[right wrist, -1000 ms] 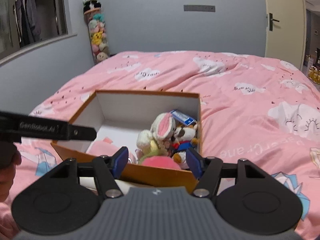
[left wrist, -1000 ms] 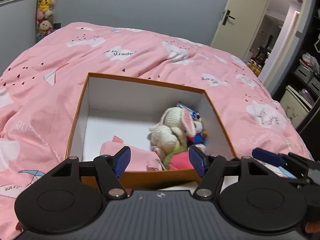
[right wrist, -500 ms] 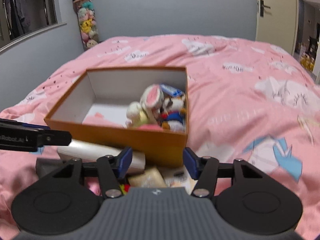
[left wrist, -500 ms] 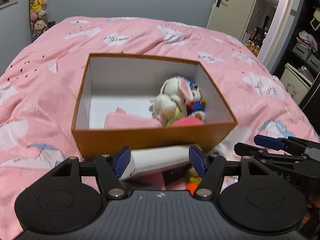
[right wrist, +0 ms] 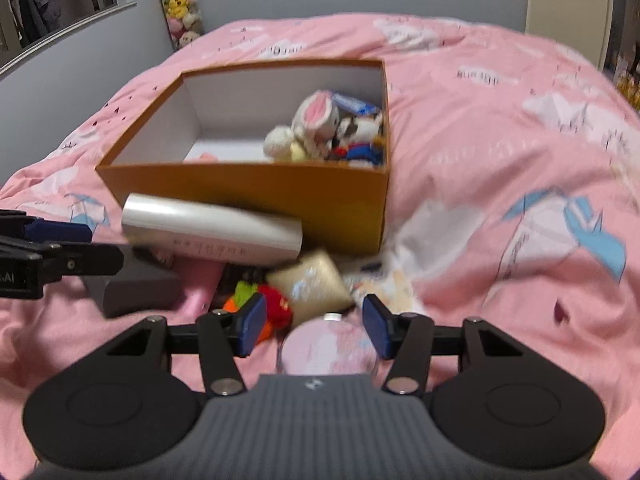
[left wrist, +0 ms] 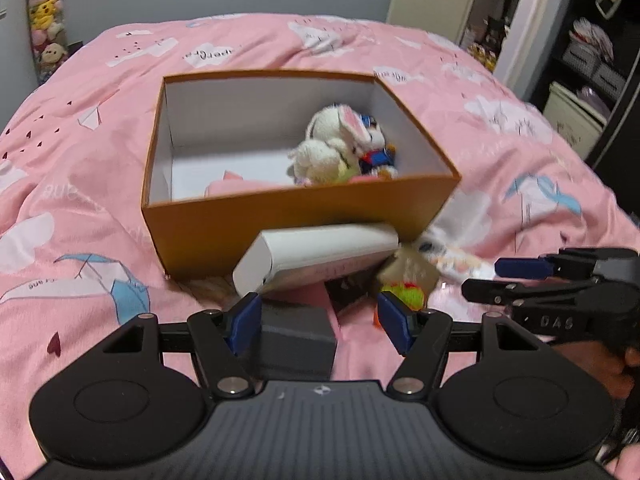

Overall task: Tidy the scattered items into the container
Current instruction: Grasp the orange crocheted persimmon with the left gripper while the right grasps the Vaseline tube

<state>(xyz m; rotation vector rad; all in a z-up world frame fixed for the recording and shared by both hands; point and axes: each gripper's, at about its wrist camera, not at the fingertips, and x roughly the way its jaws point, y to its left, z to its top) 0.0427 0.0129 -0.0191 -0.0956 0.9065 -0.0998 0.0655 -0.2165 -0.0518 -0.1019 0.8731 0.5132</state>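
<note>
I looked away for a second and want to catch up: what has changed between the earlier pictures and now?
Both grippers have tipped down from the orange box toward the loose pile in front of it. The left gripper now hangs open over the grey block; the right gripper, jaws just narrowing, straddles the pink round thing without gripping. Nothing was picked up. The box and its plush toys stayed put.

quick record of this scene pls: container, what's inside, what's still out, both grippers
container: orange box, open, on pink bedspread
inside: white bunny plush, more toys beside it
still out: white box, grey box, beige pouch, pink round item
left gripper: open, over grey box
right gripper: open, jaws just narrowing, above pink round item
</note>
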